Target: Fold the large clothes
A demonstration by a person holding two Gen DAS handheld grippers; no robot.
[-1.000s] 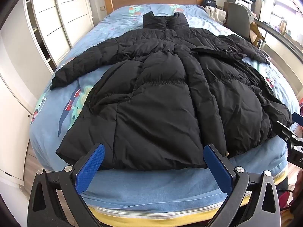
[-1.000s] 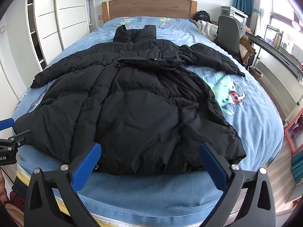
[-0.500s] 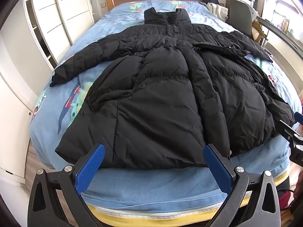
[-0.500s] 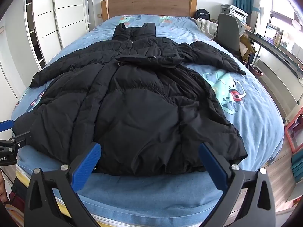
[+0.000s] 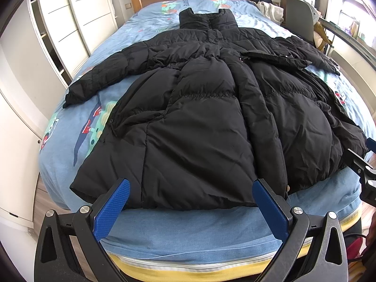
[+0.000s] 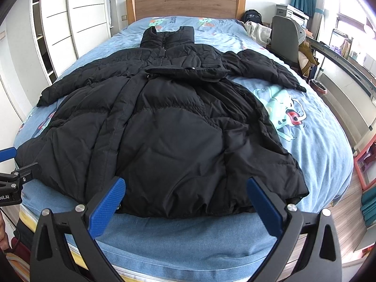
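We hold both grippers at the foot of the bed [image 5: 188, 230], each with its blue fingers spread wide and gripping nothing. The left gripper [image 5: 191, 199] and the right gripper [image 6: 185, 197] hover just short of the coat's hem. The black puffer coat [image 5: 199, 122] lies flat on the blue sheet, collar toward 12 o'clock near the wooden headboard [image 6: 185, 5], sleeves spread toward 10 and 2.

Coat [image 5: 199, 127]: right sleeve end cut short by fisheye rim. Bed [image 6: 324, 145]: middle hidden under coat. Headboard lettering on sheet too small to read.
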